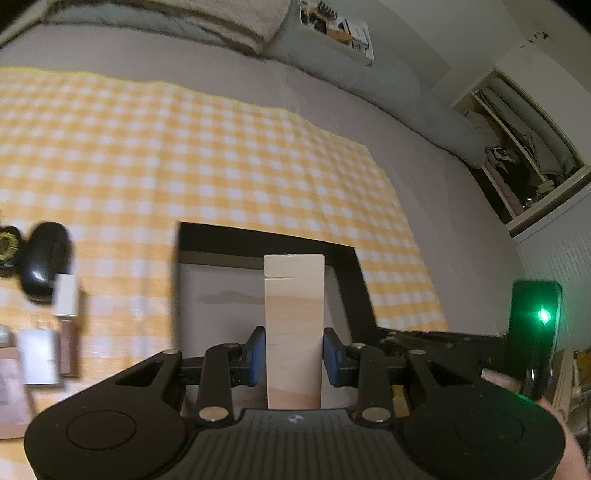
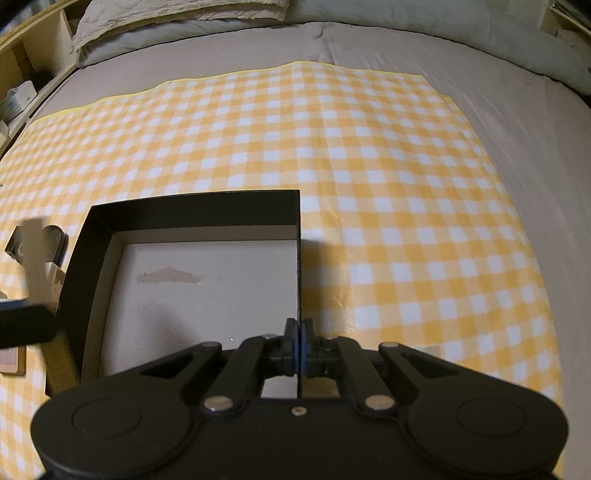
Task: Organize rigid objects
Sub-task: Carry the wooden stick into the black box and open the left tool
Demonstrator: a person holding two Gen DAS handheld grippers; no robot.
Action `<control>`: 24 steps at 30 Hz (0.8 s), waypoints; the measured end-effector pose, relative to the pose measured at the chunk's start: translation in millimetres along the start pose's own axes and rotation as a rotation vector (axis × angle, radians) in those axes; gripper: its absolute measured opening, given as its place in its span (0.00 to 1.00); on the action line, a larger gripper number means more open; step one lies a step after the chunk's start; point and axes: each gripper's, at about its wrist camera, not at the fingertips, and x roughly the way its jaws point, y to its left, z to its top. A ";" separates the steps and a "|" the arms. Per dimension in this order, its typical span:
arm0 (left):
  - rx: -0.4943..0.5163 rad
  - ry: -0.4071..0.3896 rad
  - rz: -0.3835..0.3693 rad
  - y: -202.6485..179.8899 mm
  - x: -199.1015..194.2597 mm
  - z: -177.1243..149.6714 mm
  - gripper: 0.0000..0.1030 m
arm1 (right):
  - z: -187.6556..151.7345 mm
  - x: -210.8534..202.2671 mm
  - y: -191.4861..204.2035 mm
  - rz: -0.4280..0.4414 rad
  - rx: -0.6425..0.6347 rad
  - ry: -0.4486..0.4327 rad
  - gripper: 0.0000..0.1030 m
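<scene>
The left tongs [image 1: 294,356] are clamped on a pale wooden block [image 1: 294,325], blue pads pressing its two long sides; the block points forward over the open black box [image 1: 258,242], its far end near the box's far wall in the left wrist view. The box sits on a yellow checked cloth [image 1: 184,147] spread over a grey bed [image 1: 424,155].

The right tongs [image 2: 298,345] are closed tight on the box's thin right wall [image 2: 298,258], pads pinched either side of its top edge near the front corner. Inside, the box floor [image 2: 207,280] is pale, with a brownish scuff.

Left of the box, close to its left wall, lie several small things: a glossy black oval object [image 1: 44,262], a small white block [image 1: 66,295] touching it, and a silvery flat piece [image 1: 38,356] nearer the camera; blur hides their details. In the right wrist view, blurred shapes crowd the box's left wall too.

To the right of the box and beyond its far wall the checked cloth is open, running out to its edges, where the grey bed begins. Pillows [image 2: 184,14] line the head of the bed.
</scene>
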 end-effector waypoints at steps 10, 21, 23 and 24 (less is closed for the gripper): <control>-0.076 0.062 -0.045 -23.8 73.3 14.8 0.32 | -1.0 -1.4 -1.9 0.033 0.025 0.001 0.02; -0.111 0.128 -0.061 -29.2 133.8 17.2 0.55 | -0.9 -0.8 -5.6 0.058 0.041 0.006 0.03; -0.105 0.109 -0.052 -31.6 131.3 18.6 0.64 | -0.6 -0.7 -6.8 0.062 0.044 0.007 0.03; -0.101 0.102 -0.050 -31.9 129.3 18.4 0.69 | -0.3 -0.8 -6.4 0.062 0.044 0.008 0.03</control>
